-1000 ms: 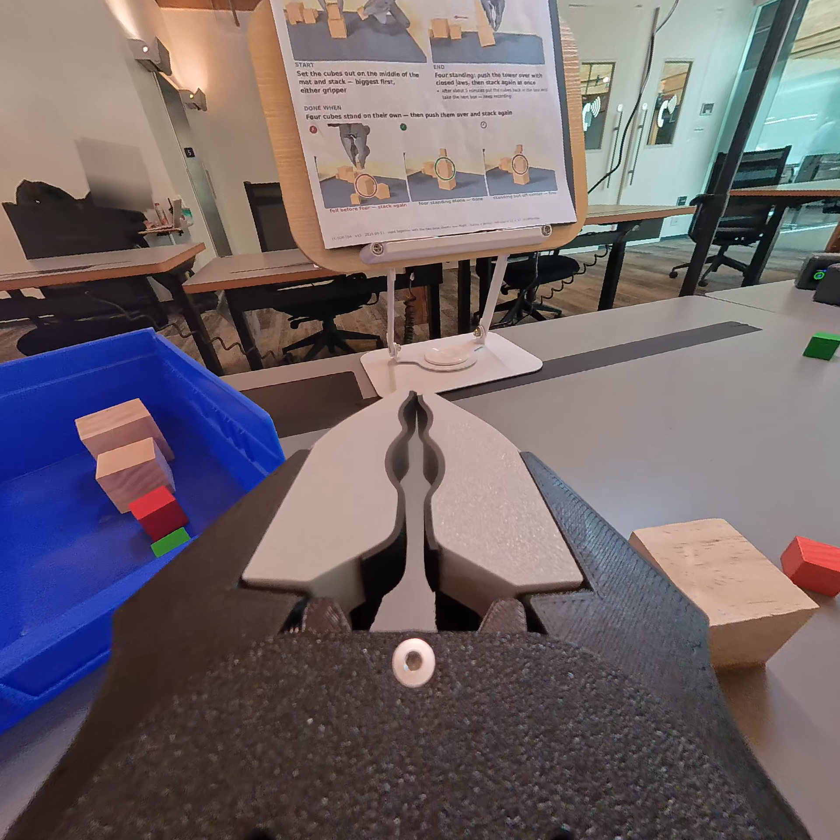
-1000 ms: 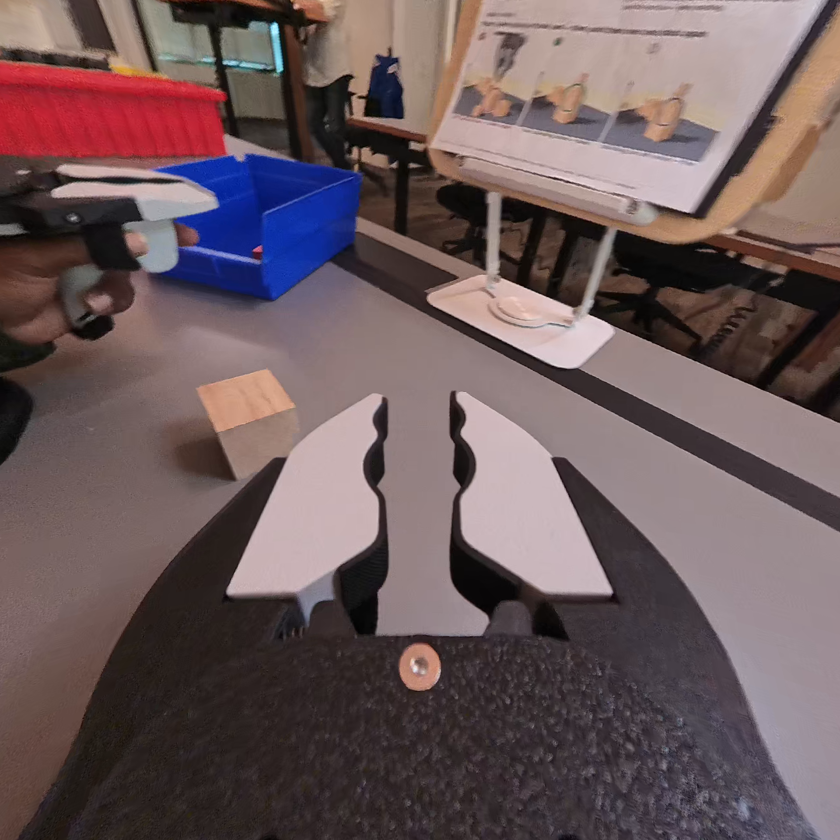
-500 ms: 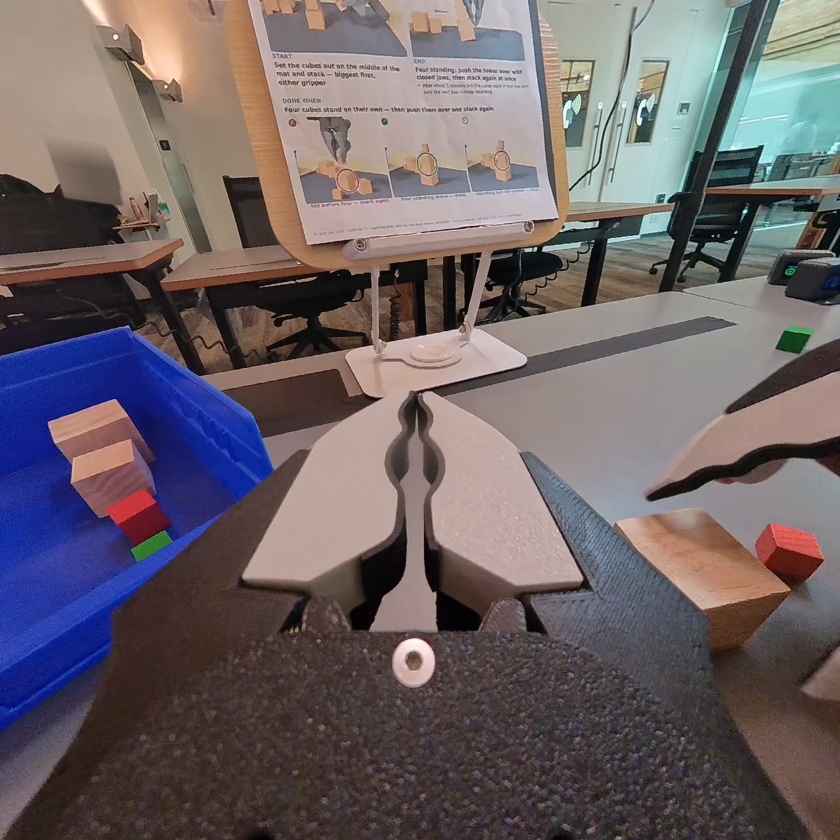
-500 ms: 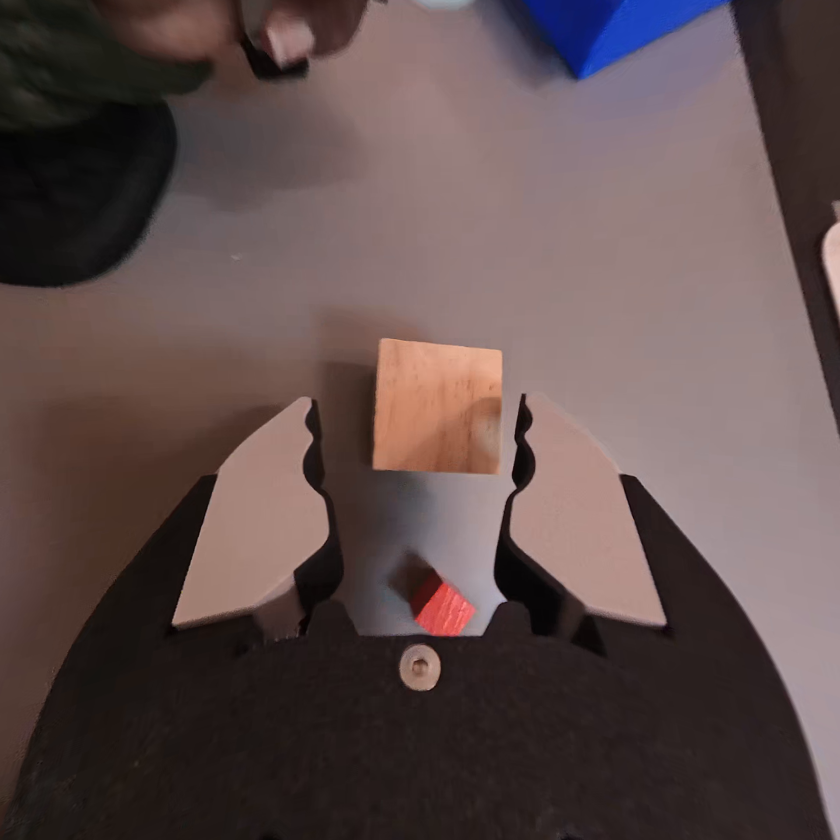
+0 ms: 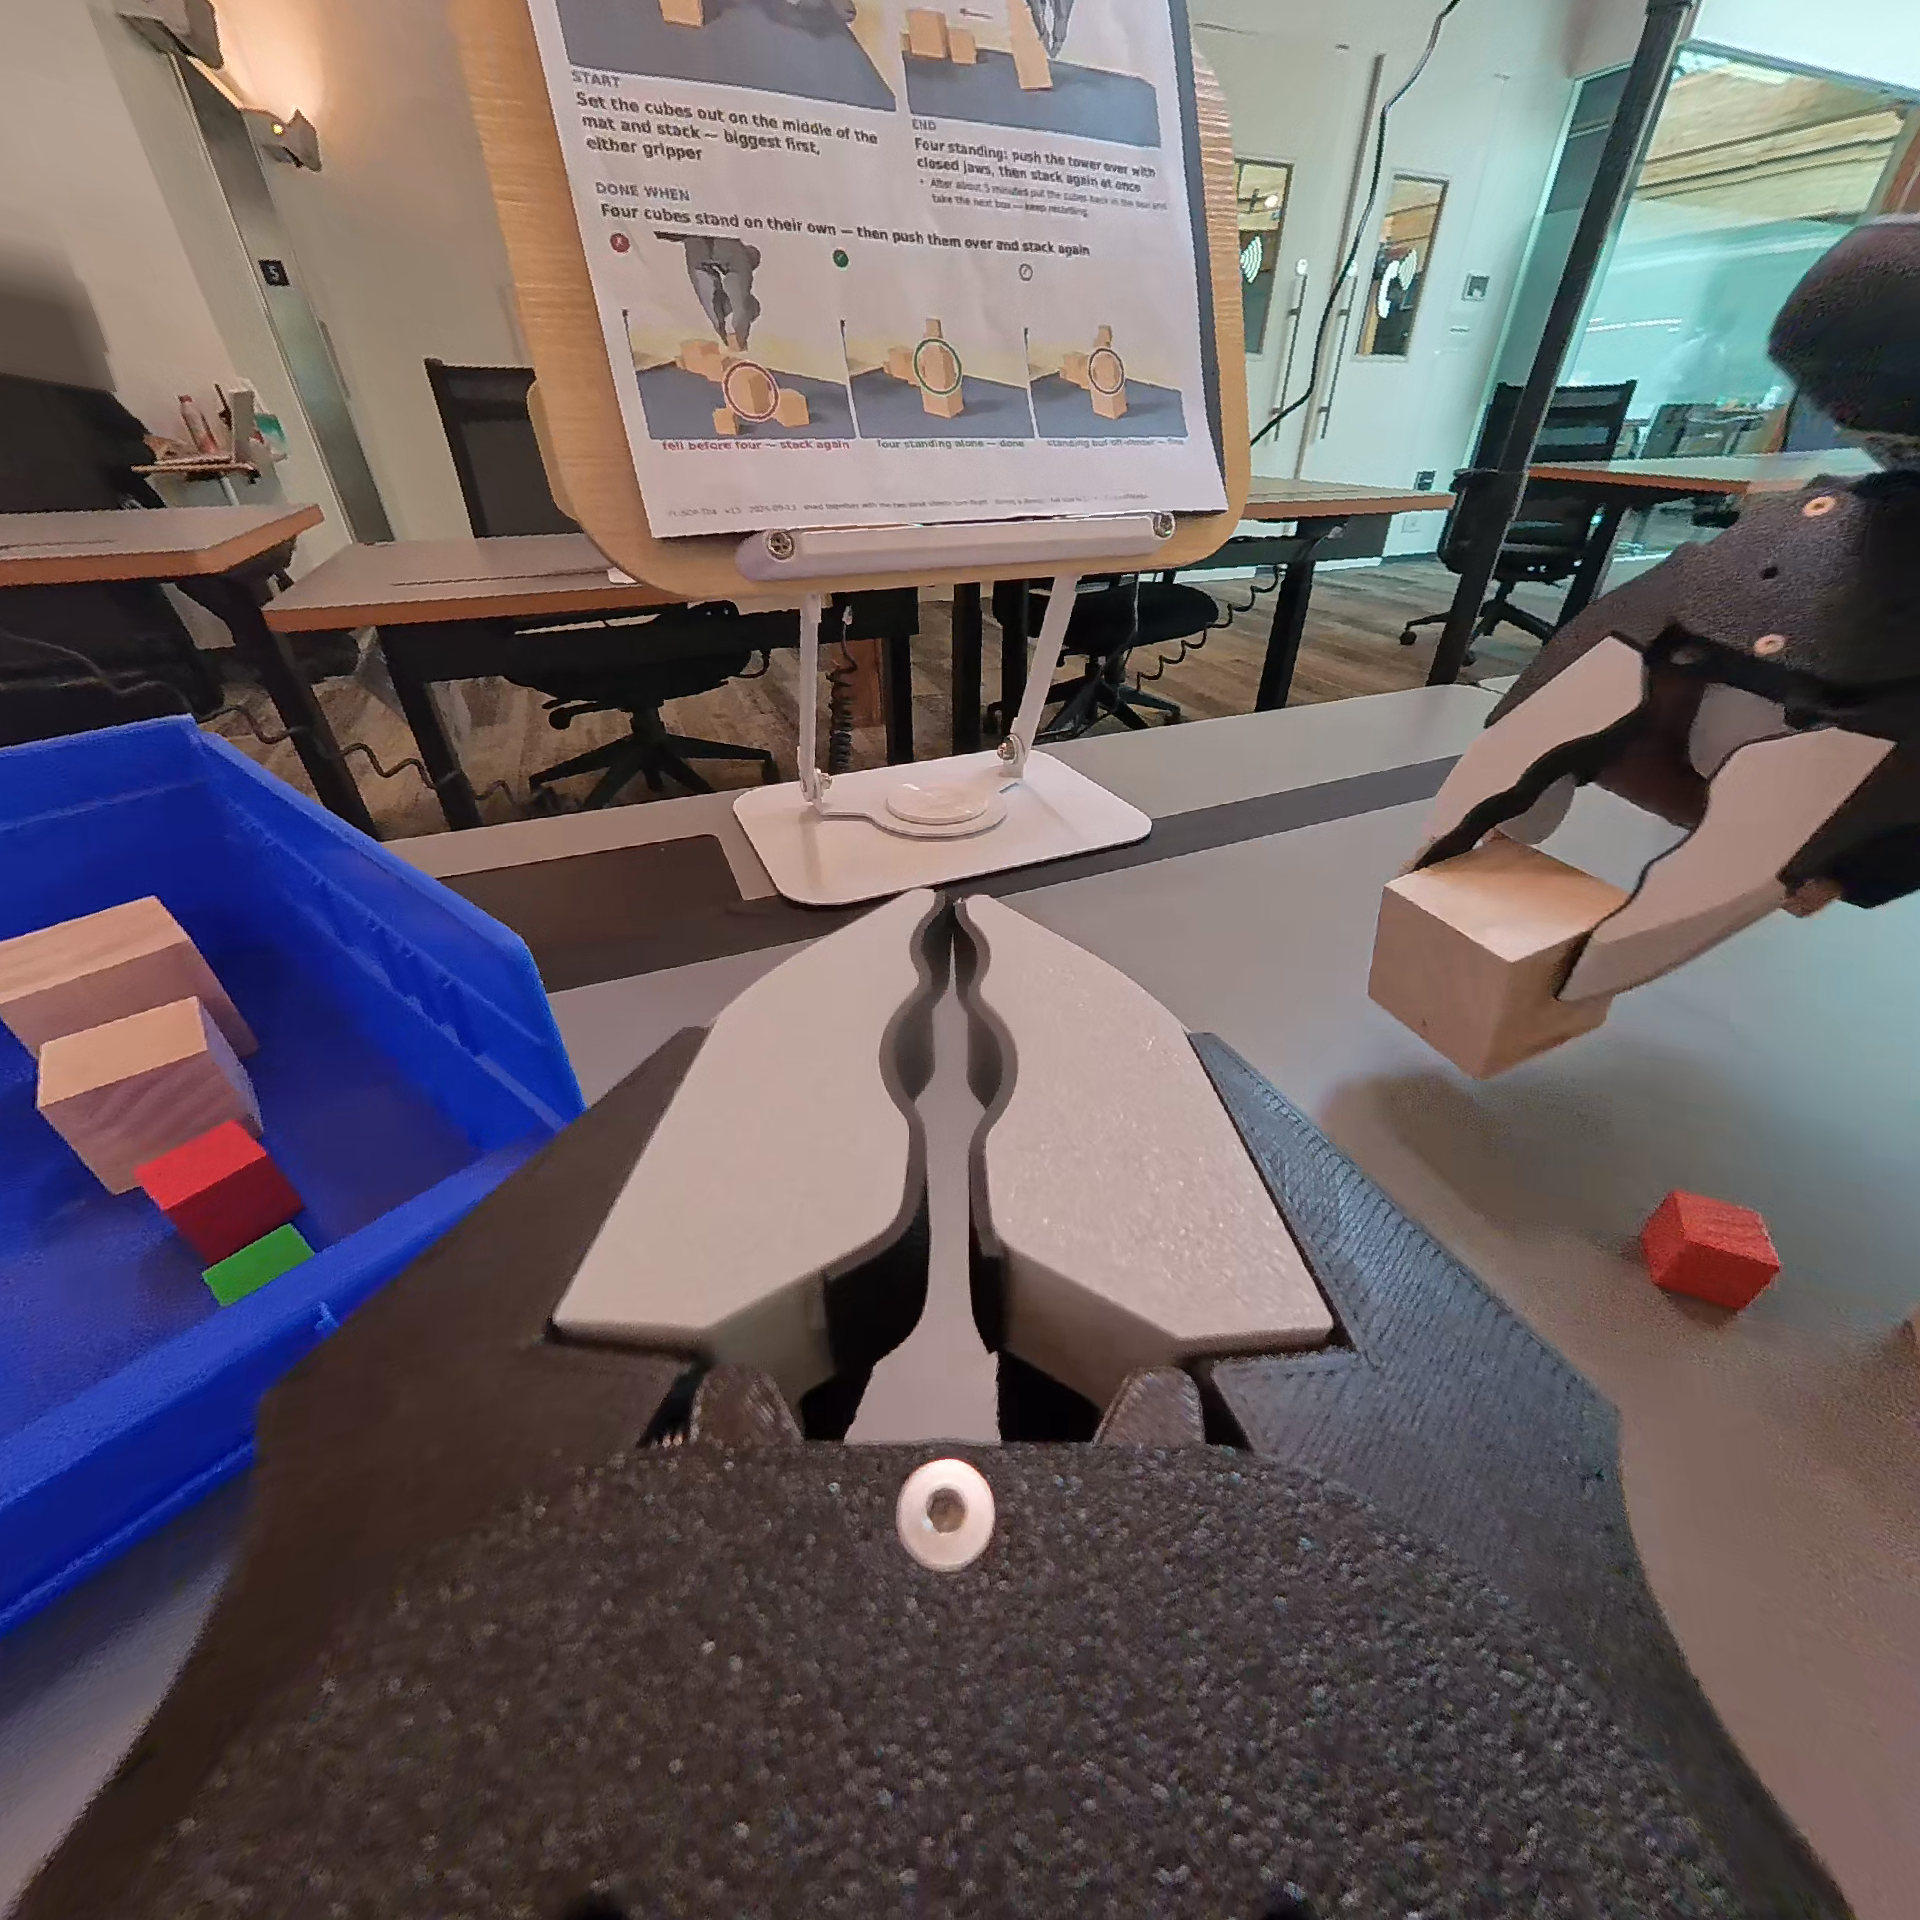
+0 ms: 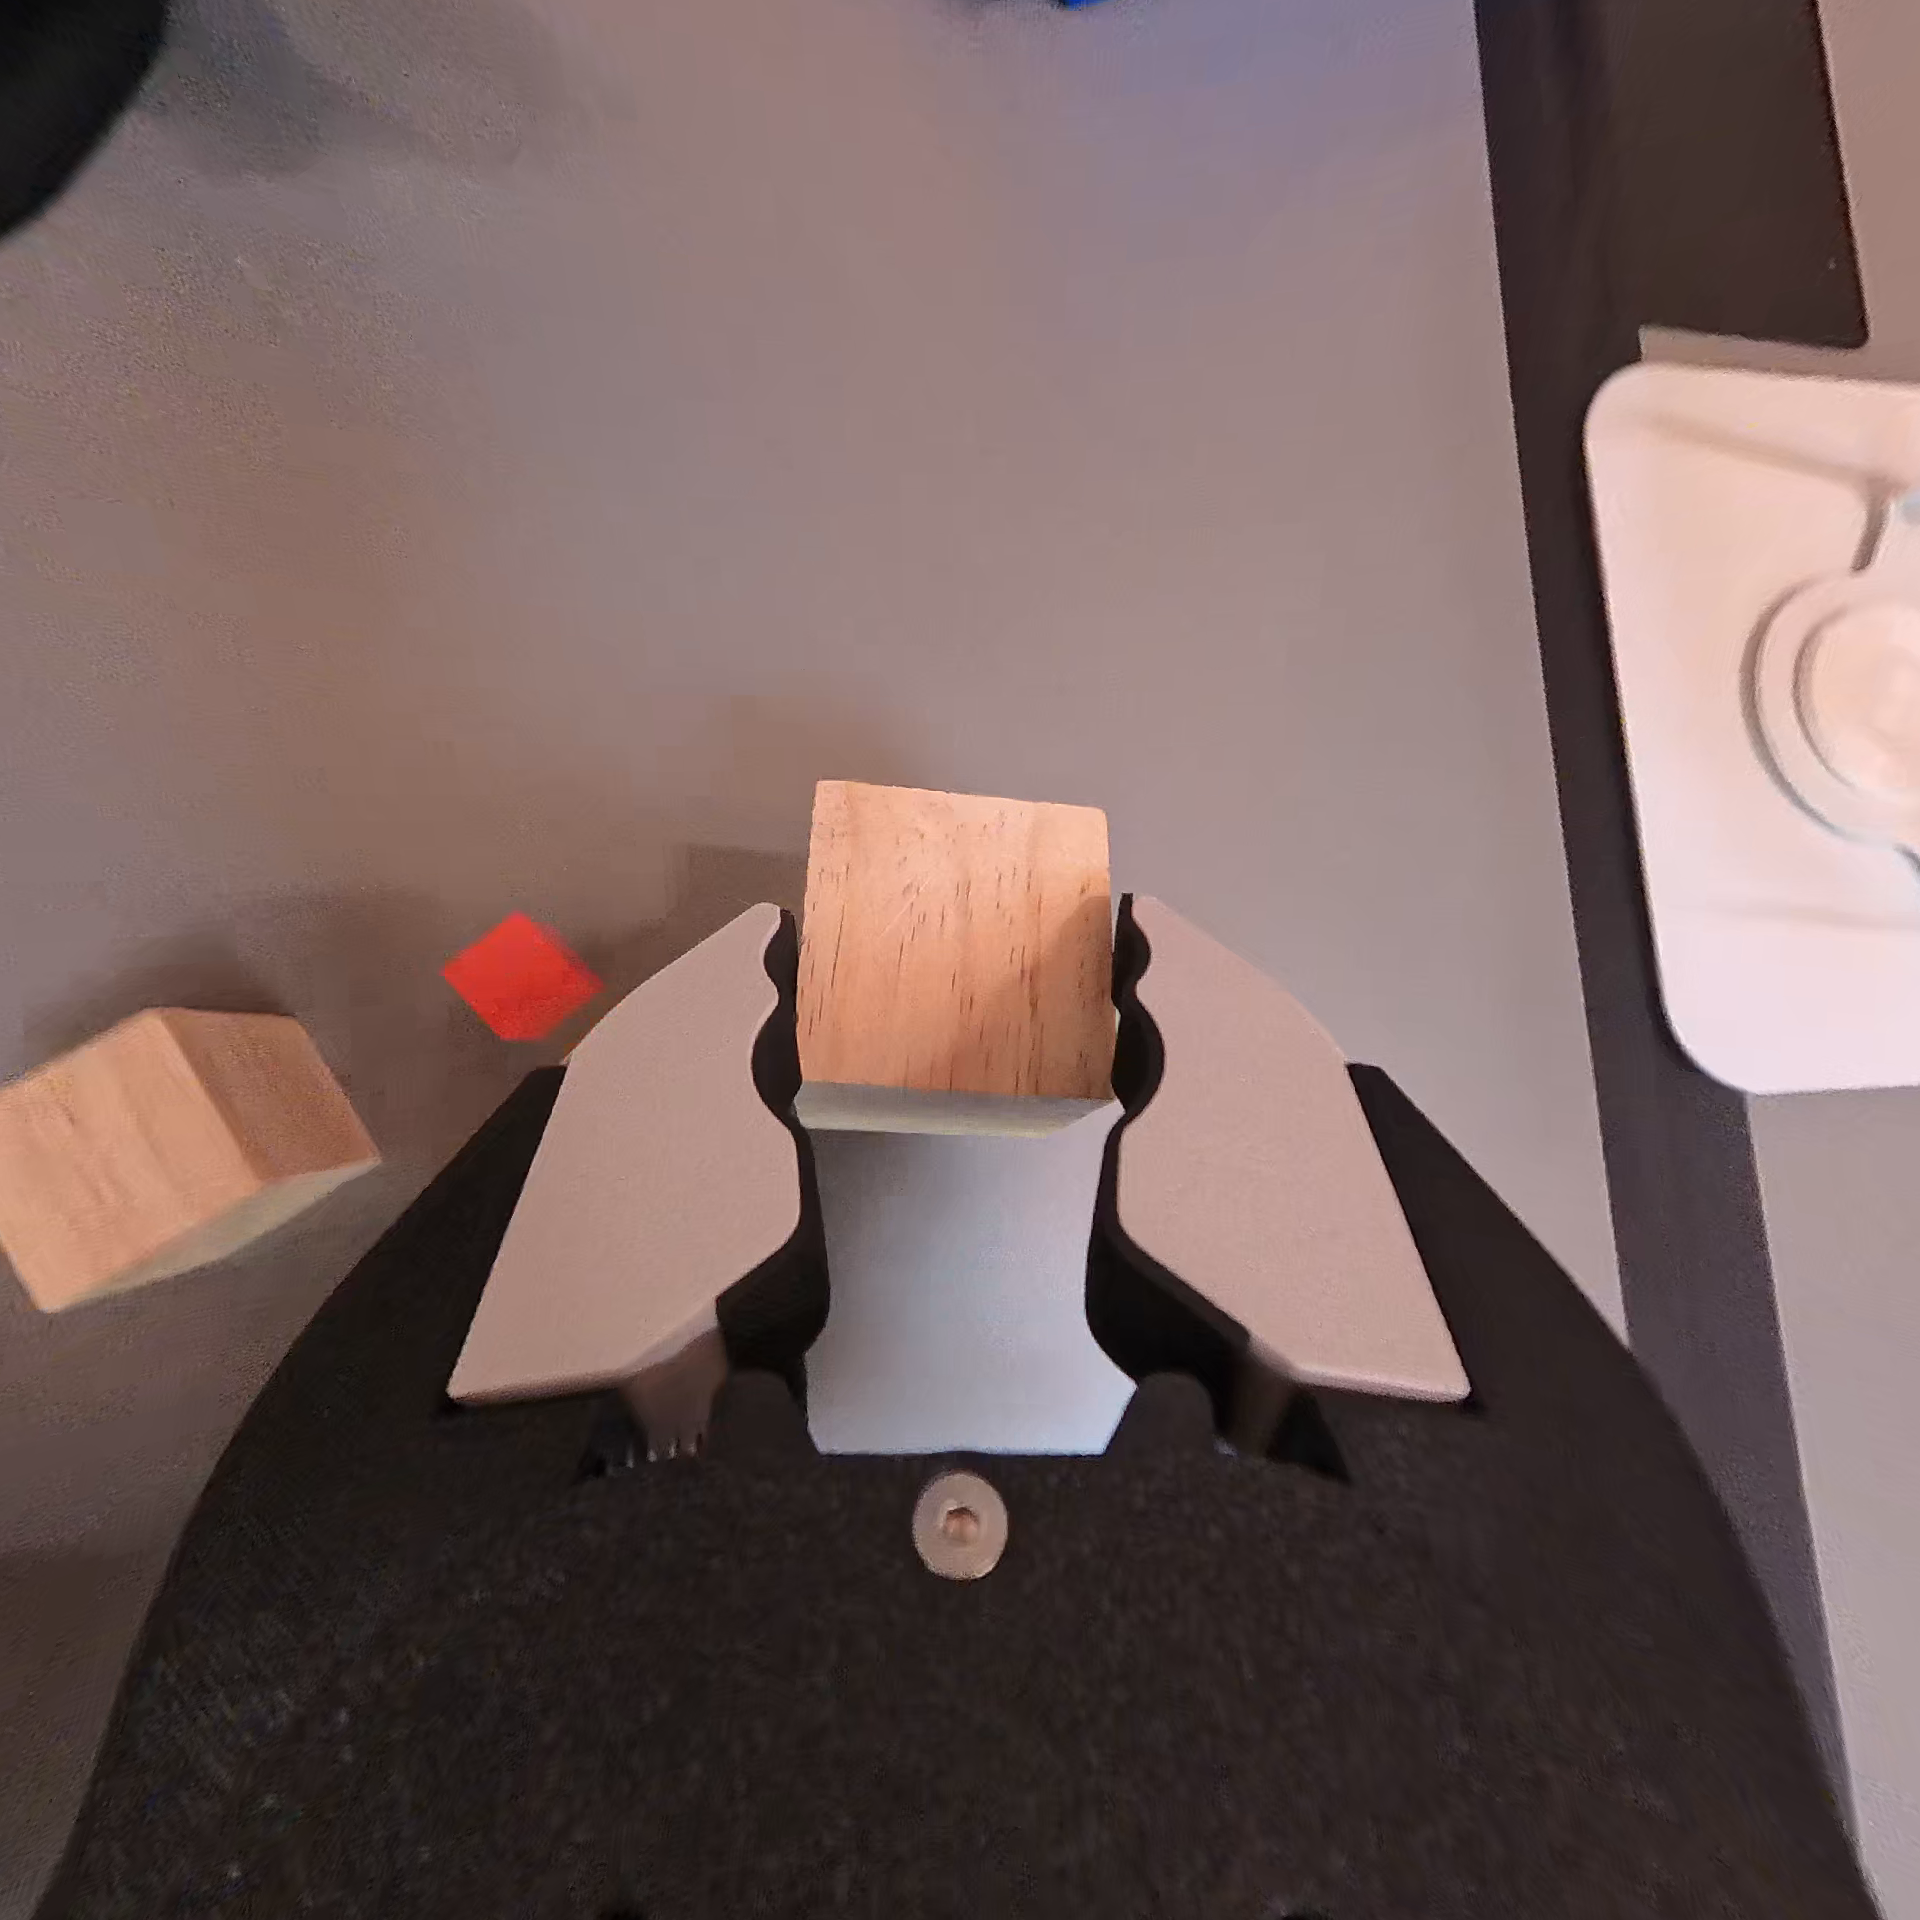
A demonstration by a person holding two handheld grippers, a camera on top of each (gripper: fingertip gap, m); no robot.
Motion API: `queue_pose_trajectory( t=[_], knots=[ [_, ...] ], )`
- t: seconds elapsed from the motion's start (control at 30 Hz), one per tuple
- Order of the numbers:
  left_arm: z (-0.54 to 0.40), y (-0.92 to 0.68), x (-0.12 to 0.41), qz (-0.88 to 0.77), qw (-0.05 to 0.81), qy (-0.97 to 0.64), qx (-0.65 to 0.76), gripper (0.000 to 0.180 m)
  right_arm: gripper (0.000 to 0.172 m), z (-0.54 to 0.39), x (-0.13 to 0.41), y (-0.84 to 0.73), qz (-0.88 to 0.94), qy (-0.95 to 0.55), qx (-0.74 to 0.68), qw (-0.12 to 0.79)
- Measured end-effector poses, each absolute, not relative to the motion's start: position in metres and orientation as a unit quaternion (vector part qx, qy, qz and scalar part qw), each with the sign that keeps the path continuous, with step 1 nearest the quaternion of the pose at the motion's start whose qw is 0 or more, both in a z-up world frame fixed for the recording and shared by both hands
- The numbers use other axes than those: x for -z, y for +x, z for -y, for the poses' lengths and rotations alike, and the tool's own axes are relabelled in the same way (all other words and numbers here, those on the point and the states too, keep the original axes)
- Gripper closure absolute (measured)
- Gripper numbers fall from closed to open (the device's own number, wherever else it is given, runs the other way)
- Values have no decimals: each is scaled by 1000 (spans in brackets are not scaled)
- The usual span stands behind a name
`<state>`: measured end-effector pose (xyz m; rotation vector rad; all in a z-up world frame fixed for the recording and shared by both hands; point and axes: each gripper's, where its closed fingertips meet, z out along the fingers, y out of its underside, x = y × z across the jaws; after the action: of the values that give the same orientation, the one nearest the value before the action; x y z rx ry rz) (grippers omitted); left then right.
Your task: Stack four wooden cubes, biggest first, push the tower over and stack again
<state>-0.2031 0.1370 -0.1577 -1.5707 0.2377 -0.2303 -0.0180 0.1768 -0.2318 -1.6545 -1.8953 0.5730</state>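
My right gripper (image 6: pixel 951 914) is shut on a plain wooden cube (image 6: pixel 951 935), with both pads pressed on its sides. In the left wrist view the same gripper (image 5: pixel 1507 920) holds the cube (image 5: pixel 1475 956) tilted and a little above the grey table, with its shadow below. A small red cube (image 6: pixel 520 977) lies on the table left of it, and also shows in the left wrist view (image 5: pixel 1709 1262). A bigger wooden cube (image 6: pixel 166 1153) lies farther left. My left gripper (image 5: pixel 948 914) is shut with nothing in it, near the blue bin.
A blue bin (image 5: pixel 436 997) at the left holds two wooden cubes, a red cube (image 5: pixel 218 1195) and a green one (image 5: pixel 258 1262). A white stand (image 5: pixel 935 821) bearing an instruction sheet sits at the table's far side, beside a dark strip (image 6: pixel 1662 208). Left tips to right tips: about 20 cm.
My right gripper tipped down over the wooden cube with wide jaws, shut on it and lifted it off the table. The left gripper stayed shut and barely moved.
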Motion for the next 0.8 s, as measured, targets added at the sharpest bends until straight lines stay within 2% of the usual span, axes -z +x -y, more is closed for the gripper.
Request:
queue_pose_trajectory(
  t=[0.47,0.8],
  knots=[
    [-140,-199,168,-113,680,-716,114,180,113,-180,260,-3,703,-609,-253,266],
    [-140,-196,171,-118,676,-718,117,180,113,-183,262,-8,731,-590,-212,270]
  ],
)
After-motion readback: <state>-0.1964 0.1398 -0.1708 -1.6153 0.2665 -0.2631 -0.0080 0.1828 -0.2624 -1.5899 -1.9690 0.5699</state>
